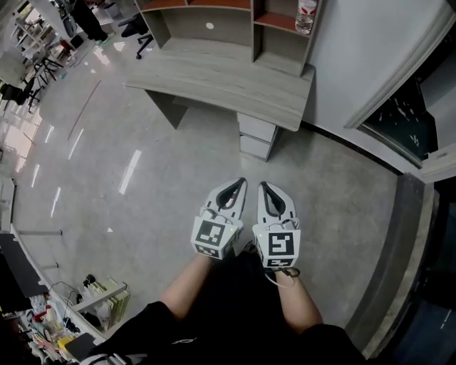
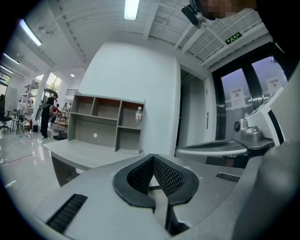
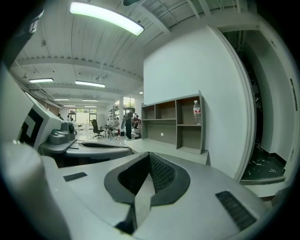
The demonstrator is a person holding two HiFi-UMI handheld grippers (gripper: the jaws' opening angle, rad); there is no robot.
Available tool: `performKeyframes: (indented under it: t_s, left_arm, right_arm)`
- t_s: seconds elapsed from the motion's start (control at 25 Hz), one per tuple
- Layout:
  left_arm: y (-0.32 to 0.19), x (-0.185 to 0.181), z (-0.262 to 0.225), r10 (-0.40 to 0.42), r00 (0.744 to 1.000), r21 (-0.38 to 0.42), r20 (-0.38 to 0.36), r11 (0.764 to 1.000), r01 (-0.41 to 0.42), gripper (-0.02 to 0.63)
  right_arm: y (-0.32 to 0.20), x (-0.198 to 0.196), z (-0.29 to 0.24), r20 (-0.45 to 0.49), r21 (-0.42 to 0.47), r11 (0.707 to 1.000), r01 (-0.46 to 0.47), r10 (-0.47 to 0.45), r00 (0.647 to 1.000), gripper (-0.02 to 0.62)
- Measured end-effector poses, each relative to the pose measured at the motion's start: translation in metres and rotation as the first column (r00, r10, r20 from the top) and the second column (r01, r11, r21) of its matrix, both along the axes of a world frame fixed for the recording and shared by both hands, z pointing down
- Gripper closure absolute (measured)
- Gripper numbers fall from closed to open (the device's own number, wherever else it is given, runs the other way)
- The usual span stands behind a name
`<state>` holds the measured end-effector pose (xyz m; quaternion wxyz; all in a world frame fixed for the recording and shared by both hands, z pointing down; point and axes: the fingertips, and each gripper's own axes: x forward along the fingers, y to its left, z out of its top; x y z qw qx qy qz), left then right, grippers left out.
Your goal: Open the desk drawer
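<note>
Only the head view shows the grey drawers (image 1: 257, 135) under the pale wooden table (image 1: 214, 80). The left gripper (image 1: 239, 185) and right gripper (image 1: 265, 188) point there, both clenched and empty.

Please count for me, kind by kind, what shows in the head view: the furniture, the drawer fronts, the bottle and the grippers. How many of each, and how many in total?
Desk: 1
Shelf unit on the desk: 1
Drawer fronts under the desk: 2
Bottle on the shelf: 1
Grippers: 2 (left gripper, right gripper, both shut, empty)
Total: 7
</note>
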<state>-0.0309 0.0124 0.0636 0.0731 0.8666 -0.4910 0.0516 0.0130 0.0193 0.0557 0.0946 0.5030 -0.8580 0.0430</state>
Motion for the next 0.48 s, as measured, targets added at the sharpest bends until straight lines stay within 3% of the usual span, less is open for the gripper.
performKeyframes:
  t_s: [0.48]
  left_arm:
    - [-0.072,0.002,0.041,0.071,0.997,0.012,0.021,0.997,-0.071,0.603]
  right_arm:
    - [-0.063,0.000,0.034,-0.028,0.018,1.000,-0.010,0.010,1.000,0.589]
